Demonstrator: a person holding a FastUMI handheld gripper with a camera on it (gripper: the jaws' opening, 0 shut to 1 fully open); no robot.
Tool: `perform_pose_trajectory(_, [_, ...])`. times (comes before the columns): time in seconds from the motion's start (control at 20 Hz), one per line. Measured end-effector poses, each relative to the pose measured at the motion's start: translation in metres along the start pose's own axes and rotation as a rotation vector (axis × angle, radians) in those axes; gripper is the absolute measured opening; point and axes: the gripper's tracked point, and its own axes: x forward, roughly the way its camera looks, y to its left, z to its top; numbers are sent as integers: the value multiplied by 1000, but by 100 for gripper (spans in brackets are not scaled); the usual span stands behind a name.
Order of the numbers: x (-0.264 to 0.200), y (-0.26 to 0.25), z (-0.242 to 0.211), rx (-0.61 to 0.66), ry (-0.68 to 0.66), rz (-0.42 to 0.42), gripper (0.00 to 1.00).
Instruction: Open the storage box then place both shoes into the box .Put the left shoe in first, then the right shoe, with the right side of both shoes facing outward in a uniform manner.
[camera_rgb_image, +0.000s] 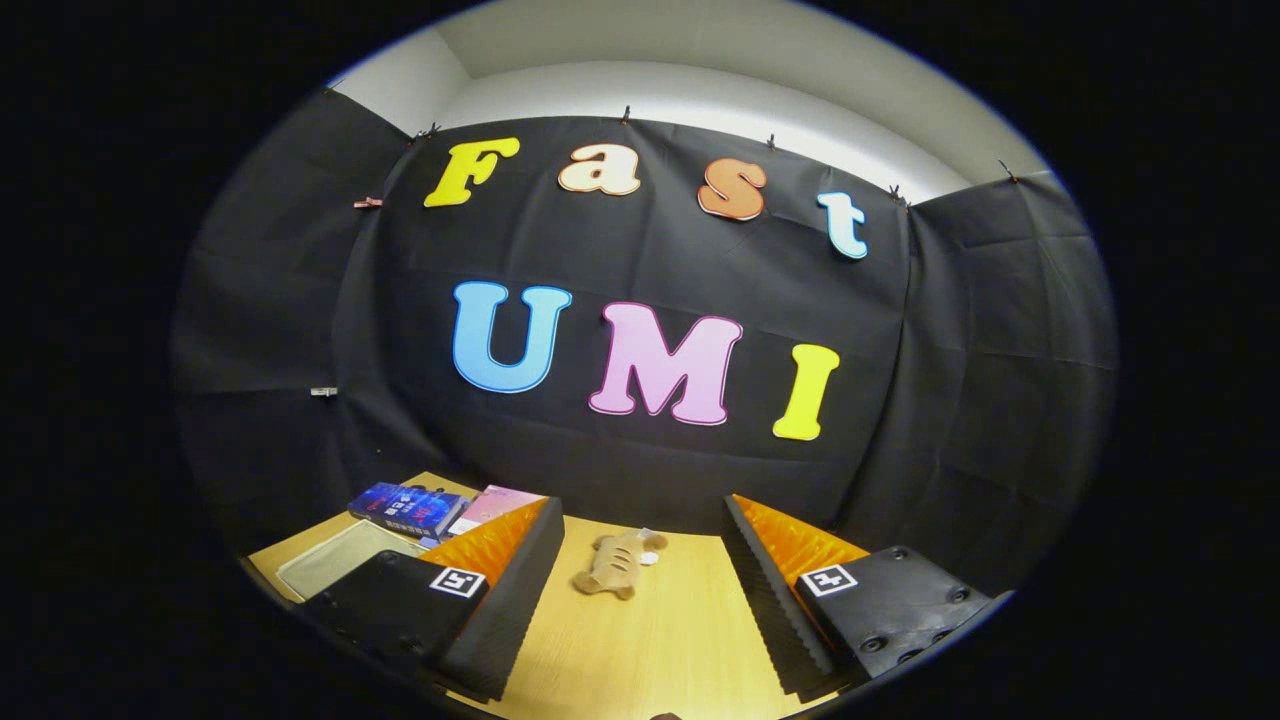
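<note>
The gripper (640, 590) is held above a light wooden table (650, 650), its two fingers spread wide apart with nothing between them. Each finger is made of black ridged padding on the inner face and an orange ribbed part behind it, and each black mounting block carries a small square black-and-white marker; no readable writing is given by these markers.

Just ahead of the fingers, in the gap between them, a small tan plush toy (612, 567) lies on the tabletop, soft and lumpy in shape, with a pale patch at one end. What animal it stands for cannot be told.

Beyond the left finger, a blue book (408, 508) with a dark, glossy cover lies flat near the booth's wall, and a pink book (495, 505) lies just beside it, partly hidden by the finger. Print is seen on the blue cover, but it is too small to be read. Nearer, a flat, pale, rectangular tray (335, 562) with rounded corners rests on the table, partly covered by the left mounting block.
</note>
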Motion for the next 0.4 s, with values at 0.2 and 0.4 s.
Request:
perform_pose_trajectory(0.2, [-9, -12, 1, -63, -53, -40, 98])
perform_pose_trajectory(0.4, [-9, -14, 8, -49, -84, -38, 98])
